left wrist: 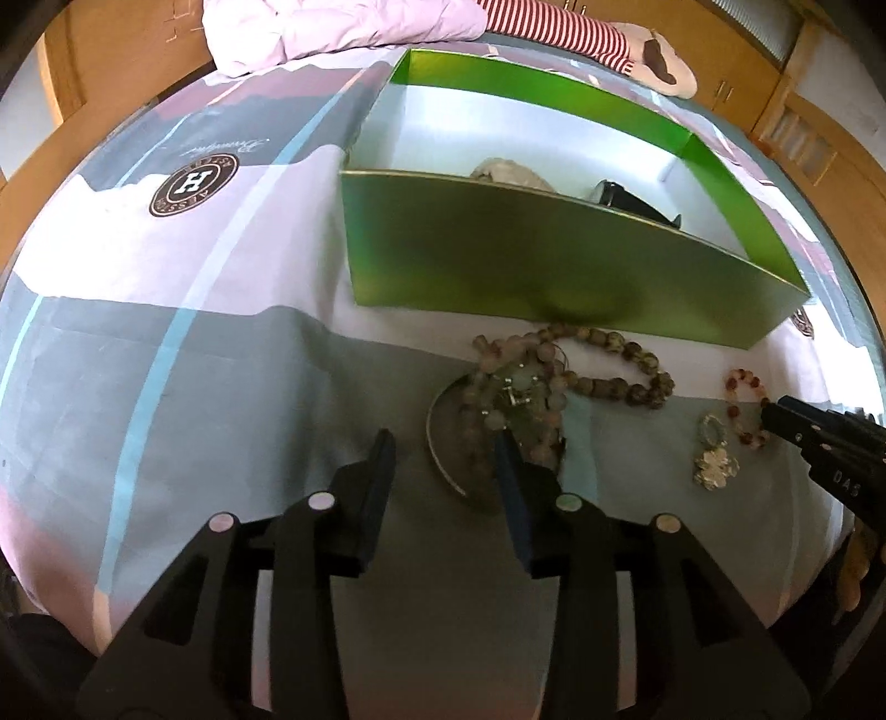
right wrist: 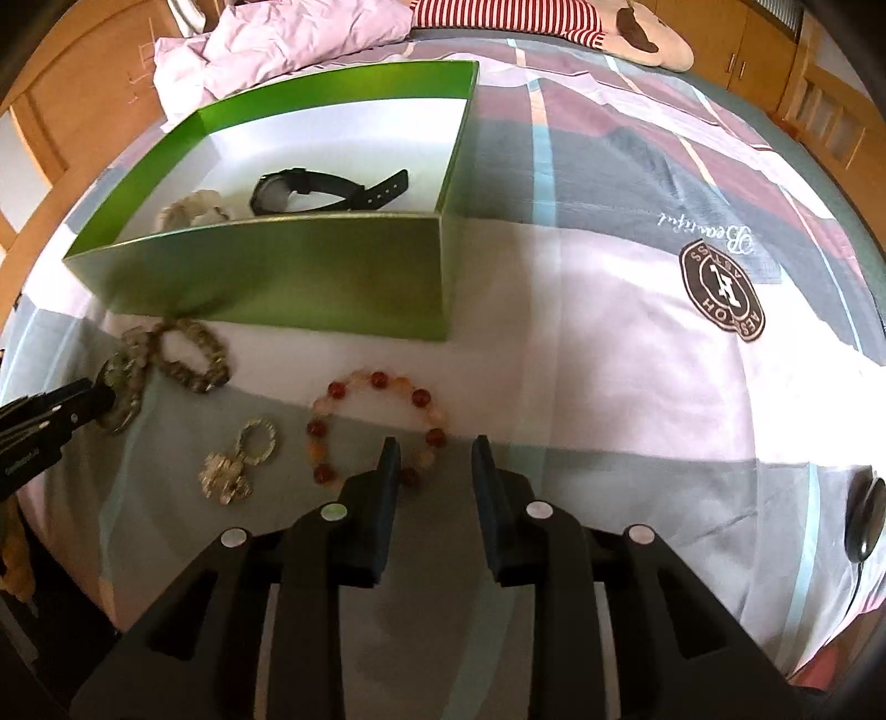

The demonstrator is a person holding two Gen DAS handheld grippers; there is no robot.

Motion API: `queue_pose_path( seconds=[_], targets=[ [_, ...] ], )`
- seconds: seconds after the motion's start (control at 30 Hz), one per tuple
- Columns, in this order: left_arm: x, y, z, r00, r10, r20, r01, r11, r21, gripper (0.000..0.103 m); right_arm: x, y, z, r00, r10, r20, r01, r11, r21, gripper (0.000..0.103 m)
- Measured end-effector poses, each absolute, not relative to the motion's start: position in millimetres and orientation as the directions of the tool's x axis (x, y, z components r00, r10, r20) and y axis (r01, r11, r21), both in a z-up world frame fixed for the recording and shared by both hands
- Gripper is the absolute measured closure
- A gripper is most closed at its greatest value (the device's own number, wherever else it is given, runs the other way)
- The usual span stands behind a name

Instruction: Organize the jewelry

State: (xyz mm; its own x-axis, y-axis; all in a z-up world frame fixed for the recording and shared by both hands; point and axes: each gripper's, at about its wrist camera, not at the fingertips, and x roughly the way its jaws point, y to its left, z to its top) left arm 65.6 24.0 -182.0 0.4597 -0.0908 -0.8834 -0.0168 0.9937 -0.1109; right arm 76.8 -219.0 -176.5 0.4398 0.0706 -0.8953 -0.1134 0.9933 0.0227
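A green box (left wrist: 554, 266) (right wrist: 310, 277) stands on the bed and holds a black watch (right wrist: 326, 191) and a pale bracelet (right wrist: 194, 213). In front of it lie a pile of greyish bead bracelets with a metal bangle (left wrist: 498, 410) (right wrist: 124, 387), a brown bead bracelet (left wrist: 626, 365) (right wrist: 194, 354), a red and orange bead bracelet (right wrist: 376, 426) (left wrist: 747, 404), and a gold brooch with a ring (right wrist: 238, 459) (left wrist: 714, 454). My left gripper (left wrist: 443, 443) is open, its right finger against the pile. My right gripper (right wrist: 434, 448) is open at the red bracelet's near edge.
A patterned grey, pink and white bedsheet (right wrist: 609, 343) covers the bed. A pink quilt (left wrist: 332, 27) and a striped plush toy (right wrist: 637, 27) lie behind the box. A dark round object (right wrist: 864, 520) sits at the right edge. Wooden cabinets (left wrist: 797, 122) surround the bed.
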Motion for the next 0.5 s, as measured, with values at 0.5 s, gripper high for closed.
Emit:
queue_pose_path(
  seconds=[0.5],
  targets=[
    [39, 34, -162, 0.486, -0.104, -0.868, 0.008, 0.993, -0.115, 0.094, 50, -196, -156, 0.457, 0.162, -0.875, -0.242, 0.969, 0.053, 0.095]
  ],
)
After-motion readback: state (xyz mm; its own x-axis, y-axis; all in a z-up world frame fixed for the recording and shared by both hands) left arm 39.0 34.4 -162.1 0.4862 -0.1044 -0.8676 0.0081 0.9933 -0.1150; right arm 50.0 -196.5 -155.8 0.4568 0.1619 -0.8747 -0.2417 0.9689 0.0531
